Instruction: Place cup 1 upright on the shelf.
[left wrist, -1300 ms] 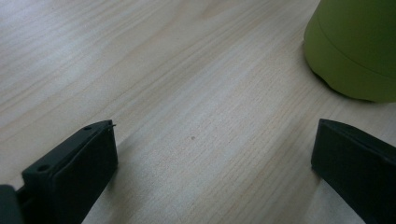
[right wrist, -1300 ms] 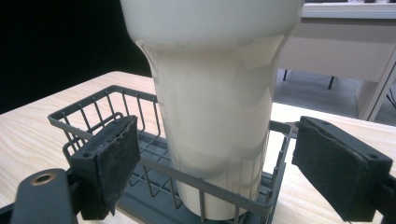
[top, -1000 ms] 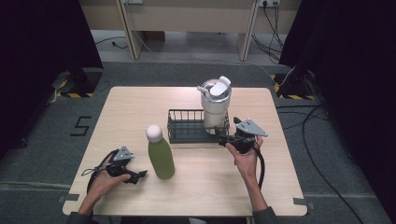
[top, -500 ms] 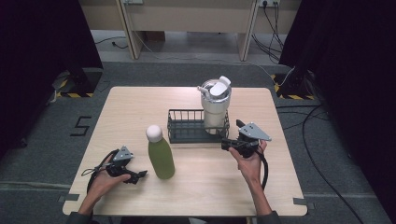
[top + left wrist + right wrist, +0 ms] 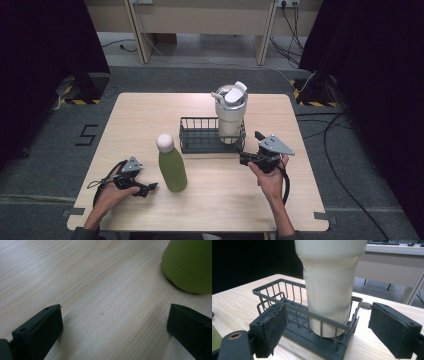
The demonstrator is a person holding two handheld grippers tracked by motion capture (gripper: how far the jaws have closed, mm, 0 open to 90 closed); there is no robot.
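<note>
A green bottle (image 5: 171,167) with a white cap stands upright on the wooden table (image 5: 145,112), left of centre. Just left of it my left gripper (image 5: 149,188) rests low on the table, open and empty. In the left gripper view the bottle's base (image 5: 191,265) sits beyond the right jaw, apart from it. A dark wire basket (image 5: 199,136) holds a tall white tumbler (image 5: 230,114) with a lid, upright in its right end. My right gripper (image 5: 242,158) is open just short of the basket's right end. In the right gripper view the tumbler (image 5: 329,285) and basket (image 5: 294,307) fill the space ahead of the jaws.
Bare tabletop lies in front of the basket and along the far side. Cables trail from both grippers toward the near edge. Desk legs and floor cables (image 5: 330,125) lie beyond the table.
My right gripper has drawn slightly back from the basket toward the near edge. The left gripper, the bottle and the tumbler have not moved.
</note>
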